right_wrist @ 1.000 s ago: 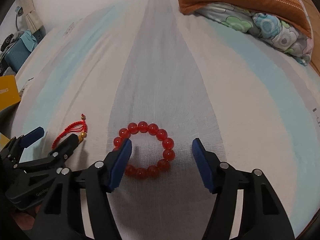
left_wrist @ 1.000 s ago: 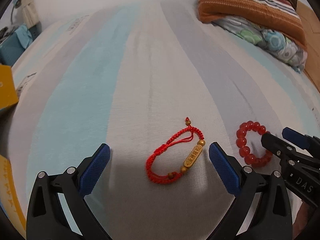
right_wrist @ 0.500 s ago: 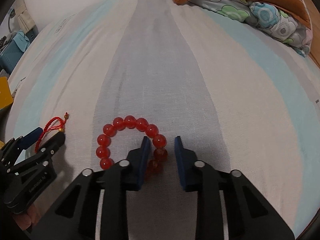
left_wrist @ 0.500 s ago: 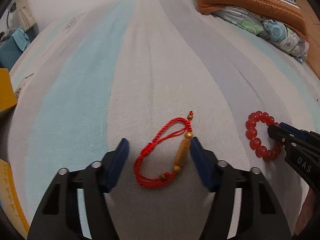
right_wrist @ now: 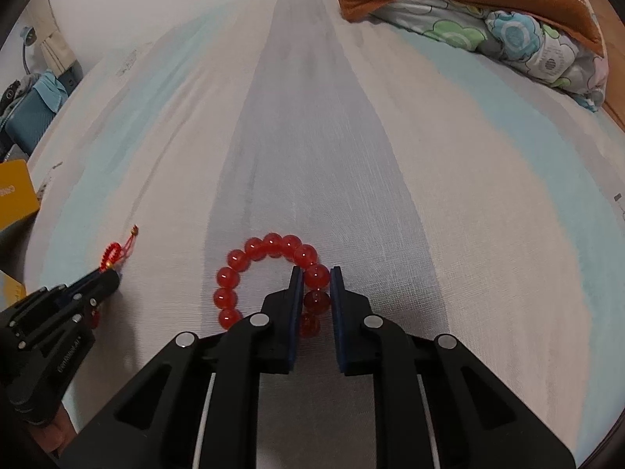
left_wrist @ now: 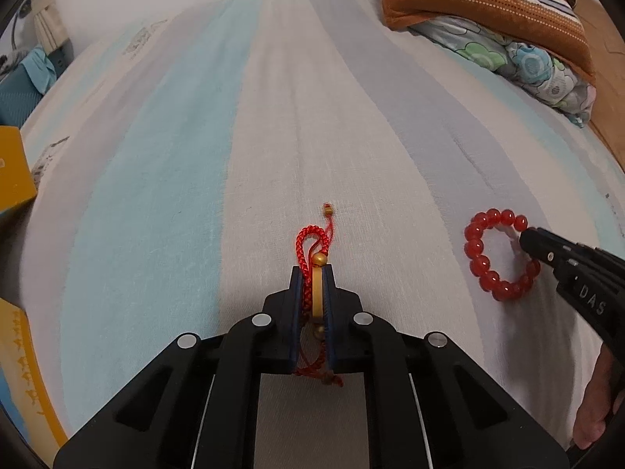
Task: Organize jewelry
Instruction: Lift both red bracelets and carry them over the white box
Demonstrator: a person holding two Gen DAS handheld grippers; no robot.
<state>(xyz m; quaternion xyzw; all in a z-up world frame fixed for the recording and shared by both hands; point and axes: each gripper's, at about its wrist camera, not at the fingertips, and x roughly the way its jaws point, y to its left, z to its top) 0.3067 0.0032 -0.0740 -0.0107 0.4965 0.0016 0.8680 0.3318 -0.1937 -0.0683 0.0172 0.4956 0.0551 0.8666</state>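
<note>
A red braided cord bracelet (left_wrist: pixel 308 238) with a gold bar bead lies on the striped bedsheet (left_wrist: pixel 195 156). My left gripper (left_wrist: pixel 312 271) has its jaws closing, and the pads press on the bar bead and the cord. The braided loop sticks out past the tips. To the right lies a red bead bracelet (left_wrist: pixel 474 242), with my right gripper (left_wrist: pixel 525 236) at its right side. In the right wrist view the right gripper (right_wrist: pixel 316 271) pinches one side of the bead bracelet (right_wrist: pixel 254 252). At far left my left gripper (right_wrist: pixel 113 275) holds the cord bracelet (right_wrist: pixel 111 254).
Folded striped and flowered blankets (left_wrist: pixel 488 0) are stacked at the far right of the bed. A yellow box (left_wrist: pixel 11 172) stands at the left edge, and another yellow item (left_wrist: pixel 23 371) lies nearer. A blue bag (right_wrist: pixel 27 121) sits beyond the bed's left side.
Both grippers went from wide open to shut. The left squeezed the cord bracelet narrow between its pads. The right closed on the right side of the bead bracelet.
</note>
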